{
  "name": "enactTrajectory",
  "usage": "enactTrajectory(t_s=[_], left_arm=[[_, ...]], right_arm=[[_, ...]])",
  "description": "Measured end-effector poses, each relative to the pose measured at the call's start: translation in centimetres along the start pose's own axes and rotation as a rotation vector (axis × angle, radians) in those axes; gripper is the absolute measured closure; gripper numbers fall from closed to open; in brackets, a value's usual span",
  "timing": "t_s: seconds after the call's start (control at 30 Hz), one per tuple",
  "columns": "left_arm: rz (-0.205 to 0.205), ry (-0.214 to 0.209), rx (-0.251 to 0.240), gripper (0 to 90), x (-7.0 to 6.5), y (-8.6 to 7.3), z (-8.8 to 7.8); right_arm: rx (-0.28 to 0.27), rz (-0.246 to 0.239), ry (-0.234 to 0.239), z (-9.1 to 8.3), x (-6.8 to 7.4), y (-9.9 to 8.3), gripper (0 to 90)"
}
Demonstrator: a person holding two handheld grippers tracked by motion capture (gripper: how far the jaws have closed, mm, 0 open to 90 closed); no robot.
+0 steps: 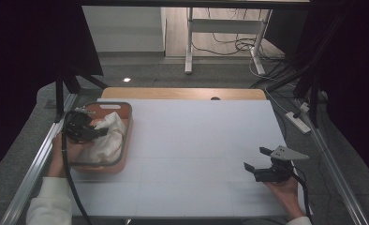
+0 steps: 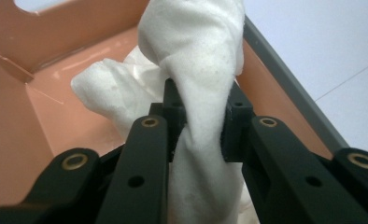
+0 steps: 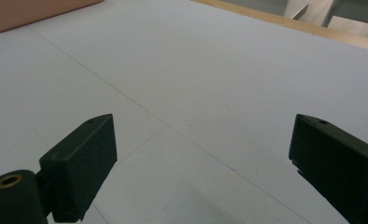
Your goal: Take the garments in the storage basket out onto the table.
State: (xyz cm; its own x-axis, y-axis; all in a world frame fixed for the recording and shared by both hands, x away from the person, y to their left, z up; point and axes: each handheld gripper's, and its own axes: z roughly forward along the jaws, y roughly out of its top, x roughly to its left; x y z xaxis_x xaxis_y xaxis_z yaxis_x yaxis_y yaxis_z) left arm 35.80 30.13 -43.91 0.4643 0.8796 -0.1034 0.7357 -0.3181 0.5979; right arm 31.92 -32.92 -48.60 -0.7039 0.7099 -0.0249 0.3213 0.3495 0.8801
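A: Left gripper (image 2: 201, 122): jaws clamped on white cloth (image 2: 196, 74), over orange basket (image 1: 126, 123), desk's left.
B: Lifting-out step. Next: raise clear of rim, carry to bare desk (image 1: 196, 140).
A: Right gripper (image 1: 258, 159): jaws wide, empty, resting low.

A power strip (image 1: 298, 121) lies on the grey floor right of the white table (image 1: 196, 140).

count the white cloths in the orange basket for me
1. A single white cloth shows, bunched in the orange basket at the table's left, pinched by the left gripper. More could lie hidden beneath its folds.
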Motion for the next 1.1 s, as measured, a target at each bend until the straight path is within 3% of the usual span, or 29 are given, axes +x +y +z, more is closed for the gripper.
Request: enactTrajectory(t_s=[0.33, 1.1], left_arm=[[-0.029, -0.006, -0.094, 75.7, 0.4, -0.4, -1.6], [-0.072, -0.019, -0.179, 75.7, 1.5, -1.1, -3.4]], right_arm=[[-0.004, -0.001, -0.004, 0.0, 0.0, 0.0, 7.7], [0.0, -0.001, -0.006, 0.0, 0.0, 0.0, 7.7]])
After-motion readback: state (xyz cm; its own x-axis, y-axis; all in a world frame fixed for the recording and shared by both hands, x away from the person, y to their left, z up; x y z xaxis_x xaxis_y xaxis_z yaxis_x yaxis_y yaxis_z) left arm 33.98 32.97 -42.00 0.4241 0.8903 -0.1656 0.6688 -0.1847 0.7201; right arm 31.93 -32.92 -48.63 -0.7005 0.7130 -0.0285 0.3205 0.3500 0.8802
